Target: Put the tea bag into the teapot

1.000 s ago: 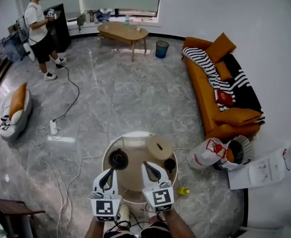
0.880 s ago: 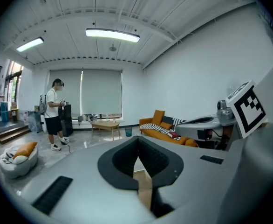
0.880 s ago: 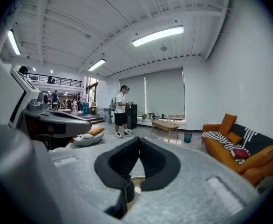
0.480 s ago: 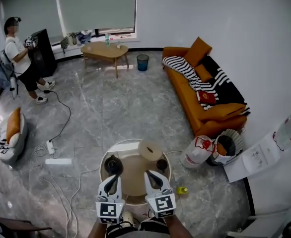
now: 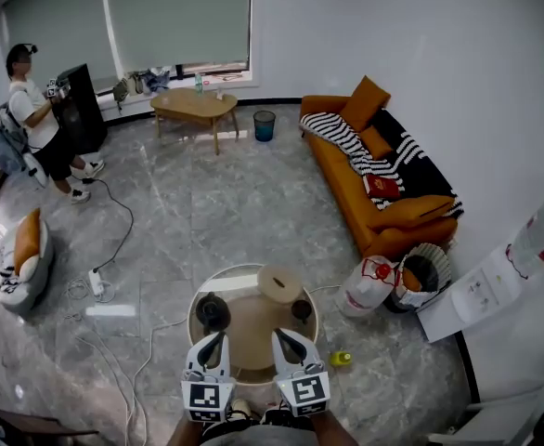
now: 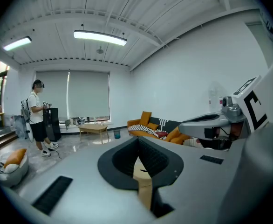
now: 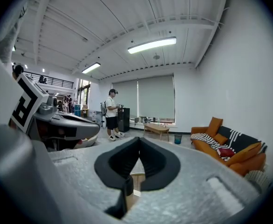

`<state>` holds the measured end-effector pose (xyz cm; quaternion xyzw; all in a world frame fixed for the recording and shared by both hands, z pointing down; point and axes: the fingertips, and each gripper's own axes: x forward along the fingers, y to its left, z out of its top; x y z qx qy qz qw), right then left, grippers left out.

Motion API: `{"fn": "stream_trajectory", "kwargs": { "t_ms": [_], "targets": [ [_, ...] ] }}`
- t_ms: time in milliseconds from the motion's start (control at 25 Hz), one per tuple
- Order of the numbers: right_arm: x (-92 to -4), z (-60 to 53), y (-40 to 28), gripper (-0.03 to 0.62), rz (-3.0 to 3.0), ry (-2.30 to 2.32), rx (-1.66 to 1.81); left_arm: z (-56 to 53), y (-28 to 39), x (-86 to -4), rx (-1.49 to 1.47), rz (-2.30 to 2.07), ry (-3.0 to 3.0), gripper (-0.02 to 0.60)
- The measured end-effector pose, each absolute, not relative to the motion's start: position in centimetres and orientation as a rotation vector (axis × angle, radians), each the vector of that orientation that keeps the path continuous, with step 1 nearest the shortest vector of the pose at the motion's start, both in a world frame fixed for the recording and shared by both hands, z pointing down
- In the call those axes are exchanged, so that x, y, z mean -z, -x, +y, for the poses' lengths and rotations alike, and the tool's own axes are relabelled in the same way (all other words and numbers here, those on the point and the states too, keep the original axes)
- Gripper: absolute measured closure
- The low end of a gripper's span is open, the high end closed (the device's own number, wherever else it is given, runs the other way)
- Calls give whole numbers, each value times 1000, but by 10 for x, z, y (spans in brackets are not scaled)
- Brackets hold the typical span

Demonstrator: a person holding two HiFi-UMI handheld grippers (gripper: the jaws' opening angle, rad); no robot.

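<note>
Below your head camera, at the bottom of the head view, you hold the left gripper (image 5: 213, 340) and the right gripper (image 5: 287, 336) side by side, both pointing out over the near edge of the round table (image 5: 253, 328). Each gripper's own view shows its dark pads meeting at the tips with nothing between them, so both claws are closed and empty (only the tan tabletop shows through the gap lower down).

On the table, the dark teapot (image 5: 213, 312) stands at the left side, just ahead of the left gripper and apart from it. A tan round container (image 5: 279, 284) sits at the far edge, and a small dark cup (image 5: 302, 309) at the right side. The tea bag cannot be made out in any view.

On the floor, a small yellow object (image 5: 342, 358) lies just right of the table, and a white bag (image 5: 369, 286) and a basket (image 5: 422, 277) stand further right. An orange sofa (image 5: 376, 214) with a striped blanket (image 5: 346, 142) lines the right wall. A low wooden coffee table (image 5: 194, 108) and a blue bin (image 5: 265, 125) stand near the window. At far left, a person (image 5: 34, 124) stands at a black cabinet (image 5: 77, 108).
</note>
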<state>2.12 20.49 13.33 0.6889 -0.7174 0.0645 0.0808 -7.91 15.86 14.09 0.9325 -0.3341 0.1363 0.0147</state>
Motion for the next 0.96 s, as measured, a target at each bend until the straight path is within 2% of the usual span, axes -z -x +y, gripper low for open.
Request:
{"fn": "stream_trajectory", "kwargs": {
  "t_ms": [960],
  "targets": [
    [-130,203,-27,595,-2187,-2095,-252,158,76,-144,-437,-1045,-2908,565]
  ]
}}
